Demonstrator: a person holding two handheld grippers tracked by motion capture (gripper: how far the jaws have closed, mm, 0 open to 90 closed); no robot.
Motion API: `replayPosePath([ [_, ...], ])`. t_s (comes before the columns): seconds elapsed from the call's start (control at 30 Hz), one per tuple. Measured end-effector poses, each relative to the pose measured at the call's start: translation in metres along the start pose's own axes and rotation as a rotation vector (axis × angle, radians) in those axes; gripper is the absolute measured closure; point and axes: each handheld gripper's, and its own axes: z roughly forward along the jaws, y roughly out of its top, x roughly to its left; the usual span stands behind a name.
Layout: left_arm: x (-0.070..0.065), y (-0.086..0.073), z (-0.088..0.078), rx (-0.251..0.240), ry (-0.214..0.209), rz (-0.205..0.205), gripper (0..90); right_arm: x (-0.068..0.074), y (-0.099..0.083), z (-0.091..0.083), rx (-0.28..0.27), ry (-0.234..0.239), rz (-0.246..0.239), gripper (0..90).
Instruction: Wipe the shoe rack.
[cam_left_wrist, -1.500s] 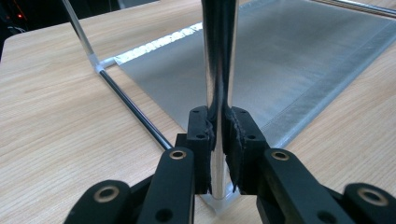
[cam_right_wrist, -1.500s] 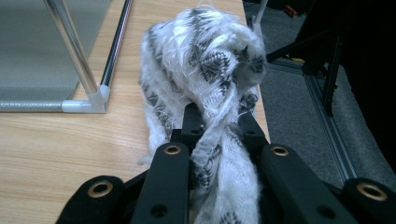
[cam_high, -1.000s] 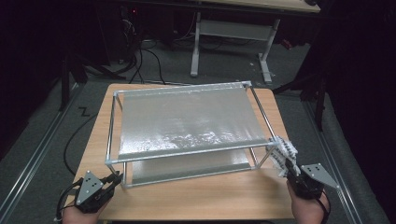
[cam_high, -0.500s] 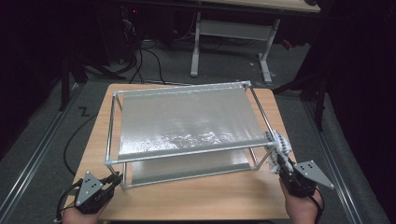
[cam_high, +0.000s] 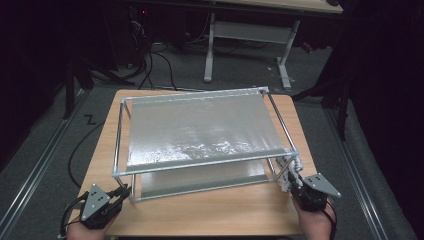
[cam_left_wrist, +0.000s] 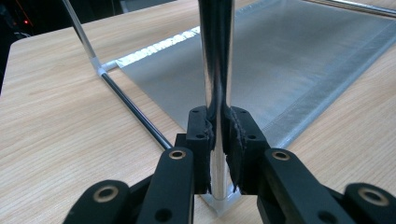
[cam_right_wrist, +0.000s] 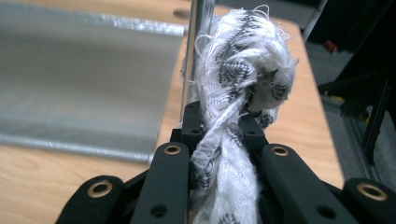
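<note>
L tongs (cam_left_wrist: 218, 140) clamped on near-left upright of silver metal-tube rack (cam_high: 205, 162) w/ grey mesh shelves on wooden surface (cam_high: 210, 215). R tongs (cam_right_wrist: 223, 135) gripping frayed black-white cloth wad (cam_right_wrist: 243, 70) beside near-right post. Risks: loose threads snagging corner joint; hard wipe skidding or tilting rack; cloth slipping out.

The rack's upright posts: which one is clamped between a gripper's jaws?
The near-left corner post: the left gripper is shut on it; the other posts stand free.

Left gripper (cam_left_wrist: 217, 140) jaws clamp upright metal post (cam_left_wrist: 215, 60); mesh sheet (cam_left_wrist: 299, 60) behind.
</note>
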Motion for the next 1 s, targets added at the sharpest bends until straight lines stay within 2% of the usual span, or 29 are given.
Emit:
replayPosePath([
  [0.27, 0.000, 0.000, 0.000, 0.001, -0.002, 0.000, 79.3, 0.004, -0.021, 0.023, 0.113, 0.012, -0.022, 78.4],
  [0.43, 0.000, 0.000, 0.000, 0.001, -0.001, -0.001, 79.3, 0.007, -0.029, 0.032, 0.159, 0.014, -0.031, 78.4],
  [0.53, 0.000, 0.000, 0.000, 0.001, -0.001, 0.002, 79.2, 0.008, -0.030, 0.034, 0.164, 0.016, -0.042, 78.4],
  [0.73, 0.000, 0.000, 0.000, 0.001, 0.002, 0.001, 79.2, 0.008, -0.028, 0.031, 0.156, 0.016, -0.030, 78.3],
  [1.0, 0.000, 0.000, 0.000, 0.000, 0.001, 0.001, 79.3, 0.007, -0.015, 0.017, 0.088, 0.010, -0.034, 78.3],
])
